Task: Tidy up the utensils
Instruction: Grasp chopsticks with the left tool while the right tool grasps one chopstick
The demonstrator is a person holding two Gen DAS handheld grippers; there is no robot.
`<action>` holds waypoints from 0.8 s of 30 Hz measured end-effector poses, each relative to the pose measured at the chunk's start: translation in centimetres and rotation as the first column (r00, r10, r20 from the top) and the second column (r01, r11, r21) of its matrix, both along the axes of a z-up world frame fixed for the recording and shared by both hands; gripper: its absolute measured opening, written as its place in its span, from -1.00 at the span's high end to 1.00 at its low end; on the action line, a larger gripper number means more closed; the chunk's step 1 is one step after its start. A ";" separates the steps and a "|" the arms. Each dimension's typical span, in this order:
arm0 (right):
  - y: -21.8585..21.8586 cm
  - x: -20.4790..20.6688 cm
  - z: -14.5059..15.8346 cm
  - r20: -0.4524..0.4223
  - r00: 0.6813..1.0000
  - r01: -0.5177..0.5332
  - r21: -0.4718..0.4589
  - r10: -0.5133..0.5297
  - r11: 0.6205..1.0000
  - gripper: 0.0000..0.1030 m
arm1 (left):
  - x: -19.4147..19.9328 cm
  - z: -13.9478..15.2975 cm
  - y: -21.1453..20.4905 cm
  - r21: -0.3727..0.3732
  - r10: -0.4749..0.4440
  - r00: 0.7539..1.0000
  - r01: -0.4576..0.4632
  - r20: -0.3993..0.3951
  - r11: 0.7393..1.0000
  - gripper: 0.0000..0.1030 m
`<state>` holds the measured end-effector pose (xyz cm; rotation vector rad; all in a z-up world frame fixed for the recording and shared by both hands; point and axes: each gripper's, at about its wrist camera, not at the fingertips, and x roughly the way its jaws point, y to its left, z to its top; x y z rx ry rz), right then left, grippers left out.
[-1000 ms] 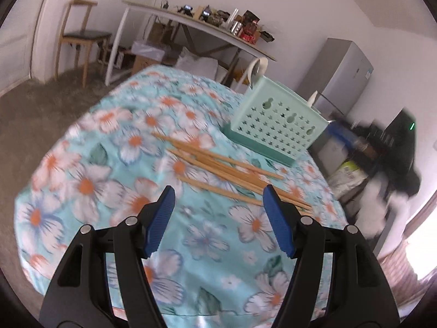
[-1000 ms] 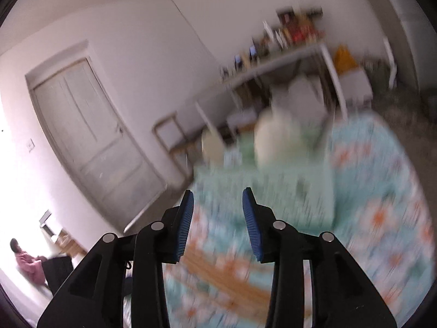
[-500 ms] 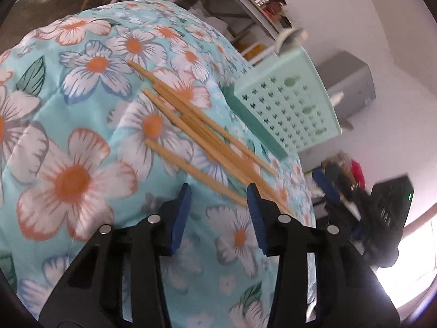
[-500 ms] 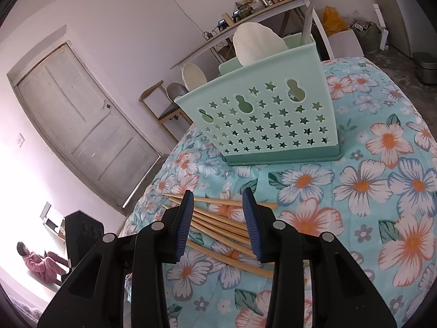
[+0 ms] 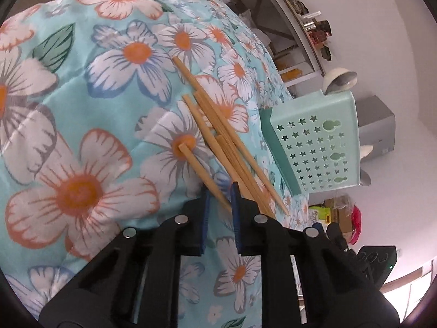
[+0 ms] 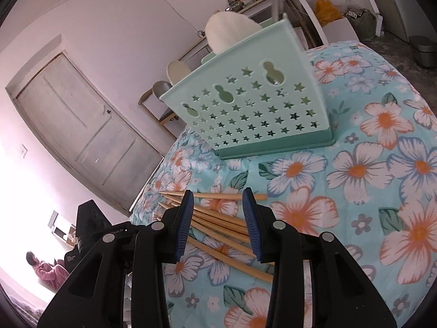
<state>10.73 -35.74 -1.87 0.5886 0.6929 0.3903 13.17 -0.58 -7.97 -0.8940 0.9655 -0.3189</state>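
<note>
Wooden chopsticks (image 5: 218, 136) in a loose fan on the flowered cloth (image 5: 82, 109), thick ends pointing away in the left wrist view. Nearest one (image 5: 195, 161) a little apart from the rest, its thin end between the blue pads of the left gripper (image 5: 220, 191). Jaws there just closing, down to a narrow gap around that stick; cannot tell whether the pads press on it yet. Stick flat on the cloth as far as can be seen.

From the other side, right gripper (image 6: 218, 194) low over the same fan, pads spread, nothing pinched, sticks visible on the cloth beyond the gap.

Just past the chopsticks, upright on the cloth, a mint green caddy (image 6: 254, 109) with star-shaped holes; pale spoons (image 6: 226, 32) and a grey one standing in it.

Farther out: a cluttered side table (image 5: 295, 27) along the wall, a panelled door (image 6: 82, 125), a person (image 6: 46, 268) seated on the floor.
</note>
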 end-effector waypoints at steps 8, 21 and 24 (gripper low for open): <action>-1.4 -0.6 0.0 0.008 1.000 0.021 0.011 -0.021 1.000 0.29 | -1.4 0.6 2.8 -0.018 -0.024 0.997 0.023 -0.071 1.000 0.72; -1.0 -0.5 0.5 0.029 1.000 -0.006 -0.003 0.006 1.000 0.29 | -0.8 -0.8 3.1 -0.098 0.073 0.982 -0.090 -0.172 0.991 0.72; -0.3 -0.6 1.0 0.039 0.999 -0.026 -0.047 0.028 0.999 0.29 | -0.9 -0.7 2.8 -0.073 0.090 0.985 -0.101 -0.150 0.992 0.74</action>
